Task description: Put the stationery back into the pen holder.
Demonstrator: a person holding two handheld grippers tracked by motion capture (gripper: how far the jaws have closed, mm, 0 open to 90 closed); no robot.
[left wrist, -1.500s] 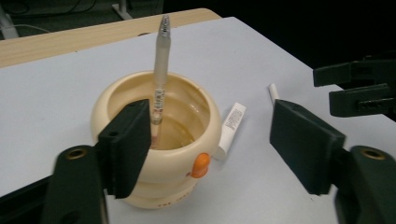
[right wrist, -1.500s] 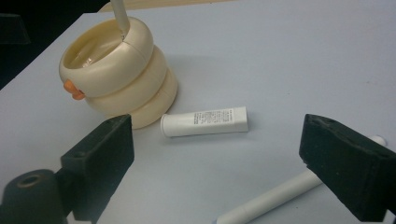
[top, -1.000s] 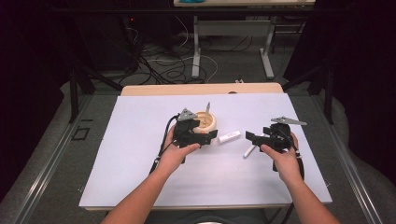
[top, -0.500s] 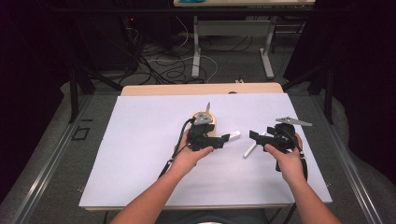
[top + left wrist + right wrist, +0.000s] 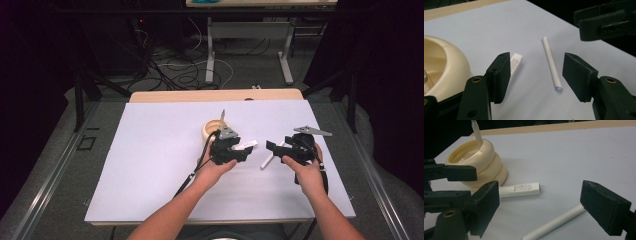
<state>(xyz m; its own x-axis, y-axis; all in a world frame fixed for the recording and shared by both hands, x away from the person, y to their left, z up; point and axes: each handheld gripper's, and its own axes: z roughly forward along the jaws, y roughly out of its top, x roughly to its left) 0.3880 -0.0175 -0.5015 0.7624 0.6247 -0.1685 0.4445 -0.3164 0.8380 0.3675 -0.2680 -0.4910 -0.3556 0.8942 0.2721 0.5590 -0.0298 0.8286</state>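
Two open claws either side of white stick.

A lab or test room, dimly lit.
A white-topped table stands on grey floor, with loose cables and metal table legs behind.

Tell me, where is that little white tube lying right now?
The white tube lies flat on the table beside the cream holder, between the open left gripper and right gripper.
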